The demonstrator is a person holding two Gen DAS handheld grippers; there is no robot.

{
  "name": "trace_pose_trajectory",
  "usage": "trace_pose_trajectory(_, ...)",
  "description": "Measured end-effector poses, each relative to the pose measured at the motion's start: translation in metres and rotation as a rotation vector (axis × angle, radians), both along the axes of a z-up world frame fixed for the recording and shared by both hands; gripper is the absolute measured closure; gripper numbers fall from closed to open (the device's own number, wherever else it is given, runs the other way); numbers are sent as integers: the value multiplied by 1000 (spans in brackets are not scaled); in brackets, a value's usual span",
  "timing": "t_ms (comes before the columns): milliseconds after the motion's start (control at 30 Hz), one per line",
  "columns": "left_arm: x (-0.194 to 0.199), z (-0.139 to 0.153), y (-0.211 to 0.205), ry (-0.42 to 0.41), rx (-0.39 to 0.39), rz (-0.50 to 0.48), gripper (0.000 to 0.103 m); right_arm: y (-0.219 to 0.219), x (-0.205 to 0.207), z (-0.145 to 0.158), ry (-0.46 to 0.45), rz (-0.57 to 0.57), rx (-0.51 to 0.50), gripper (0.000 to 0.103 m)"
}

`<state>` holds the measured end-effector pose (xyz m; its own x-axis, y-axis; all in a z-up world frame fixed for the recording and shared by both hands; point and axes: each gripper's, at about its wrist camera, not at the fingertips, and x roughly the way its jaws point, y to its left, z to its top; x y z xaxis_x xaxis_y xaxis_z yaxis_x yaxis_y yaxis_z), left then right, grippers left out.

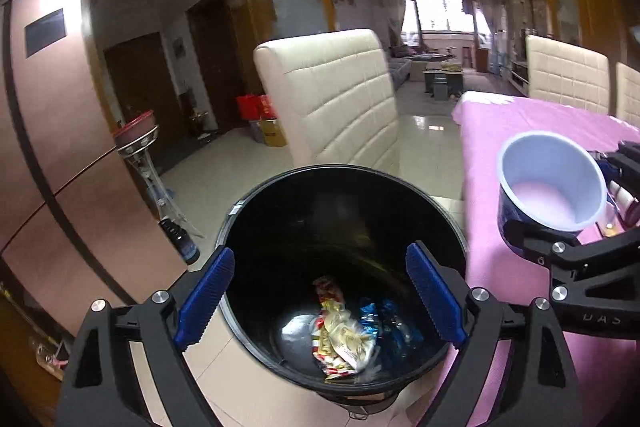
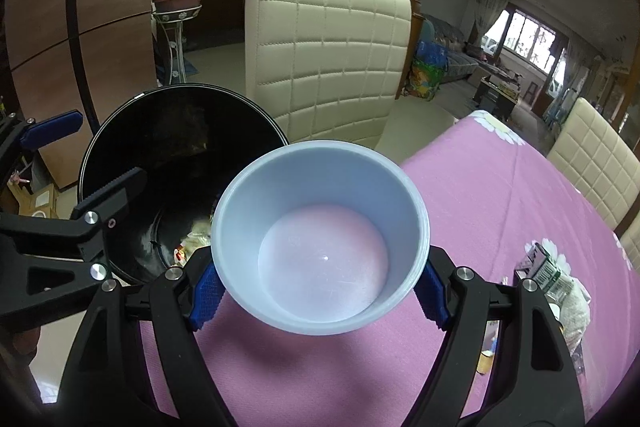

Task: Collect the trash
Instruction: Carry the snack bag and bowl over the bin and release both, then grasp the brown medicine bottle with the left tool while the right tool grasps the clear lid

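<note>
Blue ribbed pads (image 1: pixel 206 297) of the left hand-held gripper (image 1: pixel 320 301) spread wide apart, nothing between them, poised right above the mouth of the black trash bin (image 1: pixel 256 211). Down inside, on the bin's bottom: a crumpled red-and-yellow wrapper (image 1: pixel 340 331) and, just beside it, a blue foil wrapper (image 1: pixel 384 319), both well below the pads and clear of them. To the right, the right hand-held gripper (image 2: pixel 320 285) clamped on a white plastic cup (image 2: pixel 320 235), pads pressing its wall on both sides, mouth tilted toward the camera, inside empty. Cup held over the edge of the pink-clothed tabletop (image 2: pixel 500 195), just beside the bin's rim. Farther right on the tabletop, near the right hand-held gripper's outer arm, a green-and-white carton (image 2: pixel 548 273) lying beside some pale crumpled packaging (image 2: pixel 576 307). Behind the bin, a cream quilted chair (image 1: pixel 332 95) standing on the tiled floor (image 1: pixel 424 139). More cream chairs (image 1: pixel 564 75) along the tabletop's far side. Left, a brown panelled cabinet (image 1: pixel 52 115) and a metal stand bearing a red bowl (image 1: pixel 134 129). Farthest off, a living room with a bright window (image 1: pixel 440 15).
</note>
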<state>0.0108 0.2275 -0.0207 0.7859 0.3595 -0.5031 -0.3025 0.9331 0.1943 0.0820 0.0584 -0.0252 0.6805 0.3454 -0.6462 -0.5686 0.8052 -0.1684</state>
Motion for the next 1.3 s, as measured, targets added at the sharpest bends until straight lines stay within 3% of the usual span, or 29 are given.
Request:
trace_pose_trajectory(333,-17,-2,40,4,54,184,17,35,-6,2,-6,80,8,25)
trace_pose_trajectory(467,-25,-4,60,8,37,229,17,43,-7,8,1,108,47,17)
trace_pose_trajectory(567,-28,-4,68,8,13,244,17,46,-8,10,-11,107,51,17)
trace_pose_trajectory(867,-16,-4,43,13,32,175,17,25,-4,-2,-23,45,7,17)
trace_pose_trajectory(1300,19,-5,-40,33,-13,-72,17,-77,16,-3,-30,-172,-22,18)
